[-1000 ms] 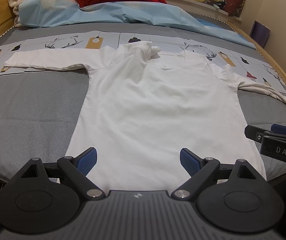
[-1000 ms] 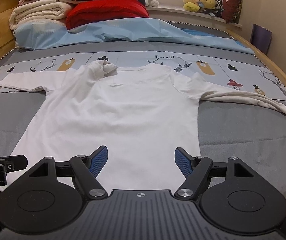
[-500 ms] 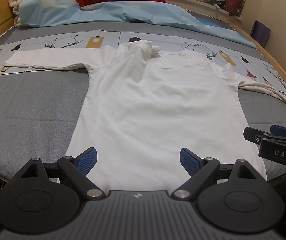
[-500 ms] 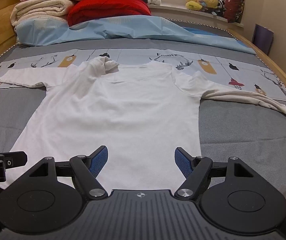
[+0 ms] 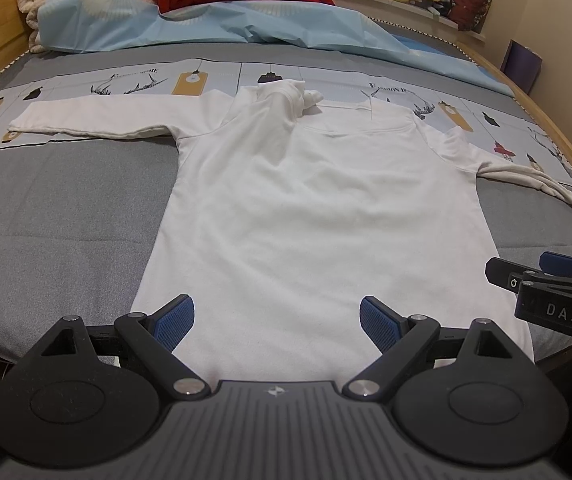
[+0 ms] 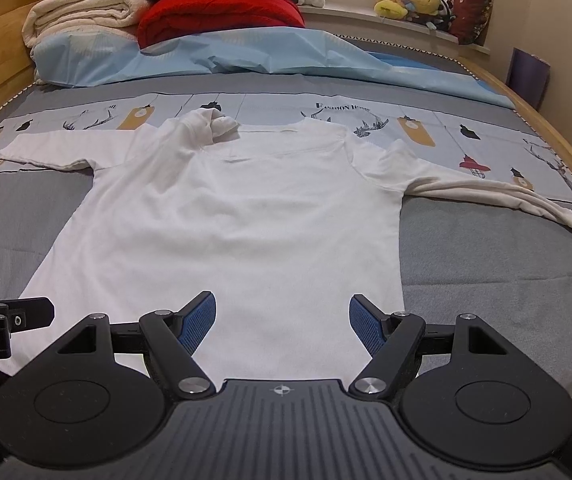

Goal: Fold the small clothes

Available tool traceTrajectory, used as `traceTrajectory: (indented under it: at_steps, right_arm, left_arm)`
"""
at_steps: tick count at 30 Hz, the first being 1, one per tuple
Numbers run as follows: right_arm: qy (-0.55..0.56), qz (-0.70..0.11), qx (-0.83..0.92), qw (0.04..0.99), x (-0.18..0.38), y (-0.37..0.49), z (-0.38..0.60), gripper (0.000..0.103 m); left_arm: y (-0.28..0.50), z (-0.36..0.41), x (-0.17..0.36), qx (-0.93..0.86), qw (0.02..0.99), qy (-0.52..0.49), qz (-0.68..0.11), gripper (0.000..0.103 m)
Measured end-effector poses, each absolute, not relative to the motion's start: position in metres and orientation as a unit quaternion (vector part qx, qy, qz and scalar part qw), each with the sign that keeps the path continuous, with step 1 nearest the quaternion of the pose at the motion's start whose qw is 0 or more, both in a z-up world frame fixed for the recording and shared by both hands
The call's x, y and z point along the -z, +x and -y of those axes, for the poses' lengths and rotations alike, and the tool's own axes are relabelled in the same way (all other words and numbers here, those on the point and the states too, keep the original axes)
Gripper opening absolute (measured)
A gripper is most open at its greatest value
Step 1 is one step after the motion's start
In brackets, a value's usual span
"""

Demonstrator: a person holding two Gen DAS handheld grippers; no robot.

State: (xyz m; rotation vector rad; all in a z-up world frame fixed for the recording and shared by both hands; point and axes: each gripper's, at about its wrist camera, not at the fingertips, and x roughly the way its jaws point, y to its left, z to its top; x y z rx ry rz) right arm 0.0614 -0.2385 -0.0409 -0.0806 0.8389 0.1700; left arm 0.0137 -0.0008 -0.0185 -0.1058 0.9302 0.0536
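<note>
A white long-sleeved top [image 5: 318,208] lies flat on the grey bed, sleeves spread left and right, its high collar [image 5: 286,96] flopped over at the neck. It also shows in the right wrist view [image 6: 237,216]. My left gripper [image 5: 277,318] is open and empty, hovering over the hem near the bed's front edge. My right gripper [image 6: 281,316] is open and empty over the hem too, to the right of the left one. The right gripper's side shows in the left wrist view [image 5: 546,280].
Folded blankets [image 6: 85,12], a red quilt [image 6: 221,12] and a light blue sheet [image 6: 245,56] lie at the head of the bed. Stuffed toys [image 6: 410,0] sit on the window sill. A wooden bed frame [image 6: 558,132] runs along the right.
The right gripper's view has shifted slightly higher and back over the second. The top has not moved, and both grippers stay open.
</note>
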Motion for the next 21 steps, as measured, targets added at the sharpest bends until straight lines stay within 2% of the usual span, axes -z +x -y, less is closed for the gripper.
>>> traceTrajectory:
  at_steps: [21]
  right_arm:
    - [-0.038,-0.401,-0.078,0.912,0.042,0.0617,0.2405,0.073]
  left_arm:
    - [0.015,0.002,0.02,-0.025,0.891,-0.047,-0.452,0.093]
